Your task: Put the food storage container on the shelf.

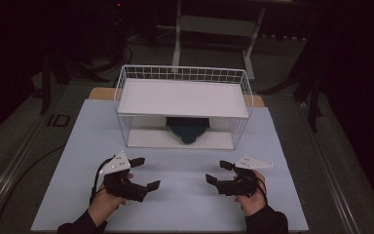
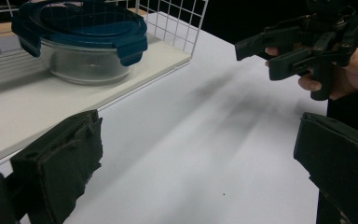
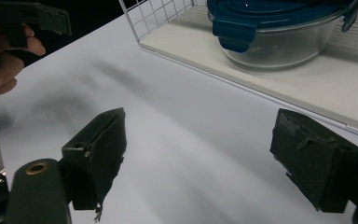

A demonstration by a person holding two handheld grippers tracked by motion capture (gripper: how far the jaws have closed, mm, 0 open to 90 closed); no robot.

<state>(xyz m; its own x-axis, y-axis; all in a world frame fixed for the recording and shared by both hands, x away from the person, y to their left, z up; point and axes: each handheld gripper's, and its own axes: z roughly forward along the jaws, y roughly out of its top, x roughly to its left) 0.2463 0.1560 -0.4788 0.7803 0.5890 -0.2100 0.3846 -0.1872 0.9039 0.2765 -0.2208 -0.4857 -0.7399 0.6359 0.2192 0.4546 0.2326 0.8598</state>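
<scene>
A round glass container with a dark blue clip lid (image 1: 188, 128) (image 2: 81, 39) (image 3: 282, 32) sits on the lower shelf of a white wire rack (image 1: 182, 105), under its upper white board. My left gripper (image 1: 145, 173) (image 2: 200, 163) is held open above the pale table (image 1: 175, 195) in front of the rack, to the left, with nothing between its jaws. My right gripper (image 1: 217, 172) (image 3: 198, 158) is held open opposite it on the right, also with nothing in it. The two grippers point toward each other, well apart.
The rack's lower board (image 2: 23, 107) (image 3: 317, 84) ends in a low edge facing me. The rack's wire side walls (image 2: 175, 21) (image 3: 151, 16) stand at both ends. Beyond the table are a dark floor and a metal frame (image 1: 214, 29).
</scene>
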